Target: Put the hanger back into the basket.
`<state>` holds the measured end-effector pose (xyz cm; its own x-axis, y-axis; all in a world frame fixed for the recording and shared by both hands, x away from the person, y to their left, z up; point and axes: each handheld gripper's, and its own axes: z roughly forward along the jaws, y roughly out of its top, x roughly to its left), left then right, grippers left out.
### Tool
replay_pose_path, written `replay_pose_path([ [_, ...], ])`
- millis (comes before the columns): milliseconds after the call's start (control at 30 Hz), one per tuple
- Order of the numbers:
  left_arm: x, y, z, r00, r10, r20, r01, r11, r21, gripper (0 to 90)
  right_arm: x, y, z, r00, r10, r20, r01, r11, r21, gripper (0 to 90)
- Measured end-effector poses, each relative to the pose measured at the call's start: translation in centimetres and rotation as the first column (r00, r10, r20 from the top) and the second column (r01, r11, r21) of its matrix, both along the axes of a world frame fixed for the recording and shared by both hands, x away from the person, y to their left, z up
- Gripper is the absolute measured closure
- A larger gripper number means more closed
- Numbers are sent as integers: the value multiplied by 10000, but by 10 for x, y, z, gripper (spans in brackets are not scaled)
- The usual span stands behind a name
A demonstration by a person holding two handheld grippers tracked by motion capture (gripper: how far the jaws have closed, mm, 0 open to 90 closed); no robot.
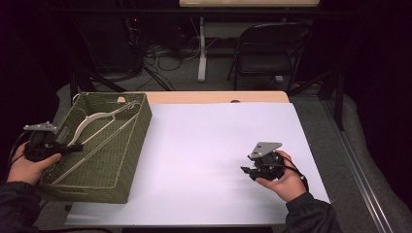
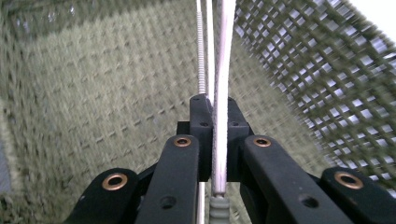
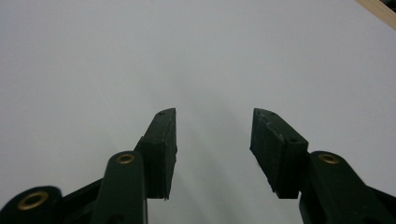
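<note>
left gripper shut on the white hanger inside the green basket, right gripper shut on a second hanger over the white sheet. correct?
Not quite. The right gripper holds nothing: the right gripper view shows its jaws open over the bare white sheet, no second hanger between them. The rest stands: the left gripper is shut on the white hanger inside the green basket.

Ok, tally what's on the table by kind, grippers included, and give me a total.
Basket: 1
Hanger: 1
Grippers: 2, the left gripper shut on the hanger, the right gripper open over the table
Total: 4
</note>
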<state>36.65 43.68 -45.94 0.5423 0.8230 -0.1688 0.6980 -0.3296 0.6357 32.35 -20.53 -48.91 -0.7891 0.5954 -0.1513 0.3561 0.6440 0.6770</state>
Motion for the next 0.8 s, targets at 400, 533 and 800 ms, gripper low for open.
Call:
replay_pose_path([
  [400,13,-9,-20,9966,250,-784,-192,9970,747,860,-1,-2,-2,9999,-50,-132,48,9999,-90,508],
  [533,14,-7,-22,9911,1046,-823,-911,9840,1534,785,-1,-3,-3,9999,-76,-148,75,9999,-76,508],
  [800,7,5,-4,9731,2187,728,-2276,9615,1541,549,-2,-3,-3,9999,-95,-134,94,9999,-49,508],
])
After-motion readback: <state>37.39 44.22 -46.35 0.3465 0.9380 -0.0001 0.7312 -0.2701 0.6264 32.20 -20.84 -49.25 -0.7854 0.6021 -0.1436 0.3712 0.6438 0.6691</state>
